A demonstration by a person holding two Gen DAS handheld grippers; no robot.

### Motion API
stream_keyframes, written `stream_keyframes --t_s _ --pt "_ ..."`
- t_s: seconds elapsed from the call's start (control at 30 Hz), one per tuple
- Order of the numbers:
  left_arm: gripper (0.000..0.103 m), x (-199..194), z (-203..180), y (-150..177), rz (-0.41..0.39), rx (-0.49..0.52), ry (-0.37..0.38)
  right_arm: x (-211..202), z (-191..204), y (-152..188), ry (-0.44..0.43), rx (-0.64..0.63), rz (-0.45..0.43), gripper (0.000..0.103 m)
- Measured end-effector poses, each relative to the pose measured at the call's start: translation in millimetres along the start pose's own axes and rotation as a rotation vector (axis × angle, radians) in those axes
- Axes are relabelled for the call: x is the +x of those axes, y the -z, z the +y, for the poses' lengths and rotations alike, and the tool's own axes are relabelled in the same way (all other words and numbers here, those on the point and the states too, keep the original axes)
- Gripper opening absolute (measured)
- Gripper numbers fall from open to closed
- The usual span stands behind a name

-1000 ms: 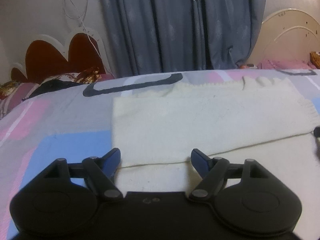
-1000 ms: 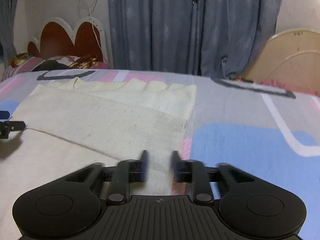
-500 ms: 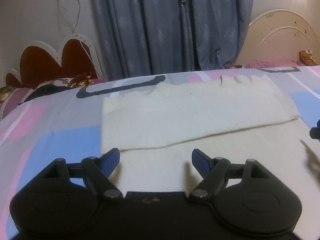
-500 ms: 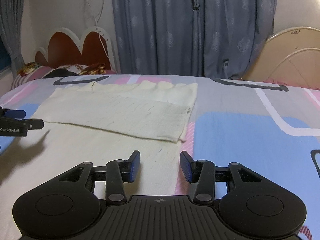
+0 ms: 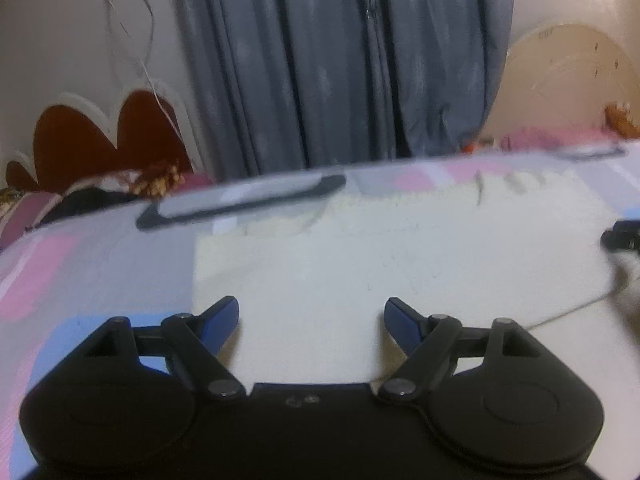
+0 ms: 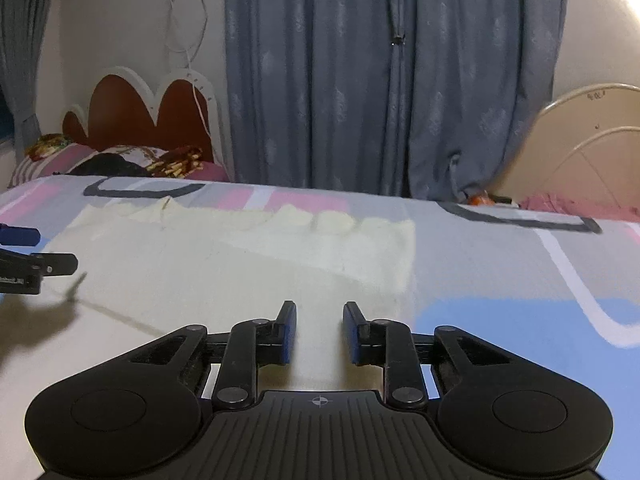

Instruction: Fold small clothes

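Cream knit cloth [image 5: 400, 264] lies spread flat on the bed [image 6: 520, 280] in front of me, with one layer already folded over another so that a fold edge runs across it. Its scalloped hem sits toward the far edge of the bed, and its right side edge stops short of the bed's right-hand part, where the sheet shows bare. That sheet is printed with pale blue, pink and grey blocks with dark grey and white outlines.

My left gripper [image 5: 312, 312] hovers over the cloth's left part with its fingers spread wide and opening further; nothing is between them but the cloth lying flat below. My right gripper [image 6: 320, 328] sits over the cloth near its right side edge, its fingers drawn in to a narrow gap and closing, with the pads not pinching any fabric that I can see. Each gripper's tip shows at the margin of the other's view.

Beyond the bed hang heavy grey-blue curtains [image 6: 392, 80]. To the left stands a red headboard [image 6: 148, 116] with a white scalloped border, a white cable [image 6: 188, 32] dangling on the wall above it, and patterned pillows [image 6: 120, 160] in front of it. To the right is a cream arched headboard [image 6: 592, 144]. The left view is slightly blurred.
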State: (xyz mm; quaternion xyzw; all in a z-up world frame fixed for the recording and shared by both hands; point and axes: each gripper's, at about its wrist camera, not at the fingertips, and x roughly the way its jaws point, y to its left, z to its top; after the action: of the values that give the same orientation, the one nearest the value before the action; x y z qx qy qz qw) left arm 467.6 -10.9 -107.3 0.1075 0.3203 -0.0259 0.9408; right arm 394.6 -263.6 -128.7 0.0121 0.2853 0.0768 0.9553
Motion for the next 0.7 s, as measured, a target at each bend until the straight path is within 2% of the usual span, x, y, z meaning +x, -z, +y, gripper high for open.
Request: stream_keyframes --t_s 0.03,0.1,0.2,0.33,0.53,0.7 --pt "0.085 9 3 5 0.031 -0.019 0.010 13 -5 1 0.033 0.001 0.031 0.017" --pt "0.087 8 9 11 0.015 -0.075 0.026 19 -15 2 0.031 0.031 0.034 0.015" --pt "0.087 3 7 12 0.017 -0.074 0.014 18 -5 -1 0.049 -0.041 0.054 0.016" --pt "0.086 -8 4 13 0.033 -0.045 0.009 13 -7 -4 0.039 -0.031 0.090 0.016" --pt "0.085 -46 -2 24 0.016 -0.019 0.043 -34 1 4 0.016 -0.001 0.083 0.016" --pt "0.085 -95 5 51 0.019 -0.007 0.062 -88 11 27 -0.014 0.036 0.111 0.017"
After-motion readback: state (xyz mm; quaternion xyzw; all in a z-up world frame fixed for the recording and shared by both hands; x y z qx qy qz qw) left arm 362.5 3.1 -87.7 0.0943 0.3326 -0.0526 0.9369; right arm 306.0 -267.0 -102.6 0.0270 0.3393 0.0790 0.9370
